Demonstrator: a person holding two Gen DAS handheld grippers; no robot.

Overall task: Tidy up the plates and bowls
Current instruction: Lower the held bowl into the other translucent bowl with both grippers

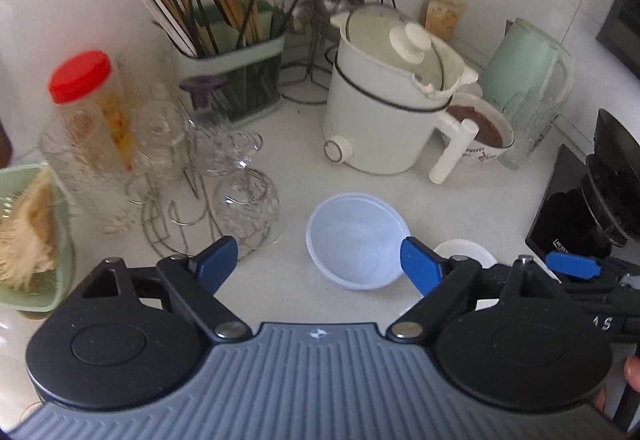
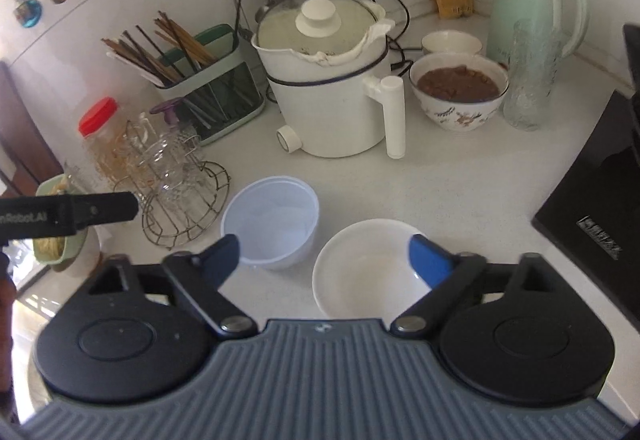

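in the left wrist view, the left gripper (image 1: 316,260) is seen with its jaws spread wide and nothing clamped; the translucent plastic bowl (image 1: 354,240) is set on the counter (image 1: 360,192) between the fingers. in the right wrist view, the right gripper (image 2: 324,260) is likewise held apart and empty, over the white bowl (image 2: 368,272), which is placed just beside the plastic bowl (image 2: 272,220).

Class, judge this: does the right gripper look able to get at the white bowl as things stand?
Probably yes: the right gripper is open, the white bowl sits just ahead between its fingers, and nothing blocks it.
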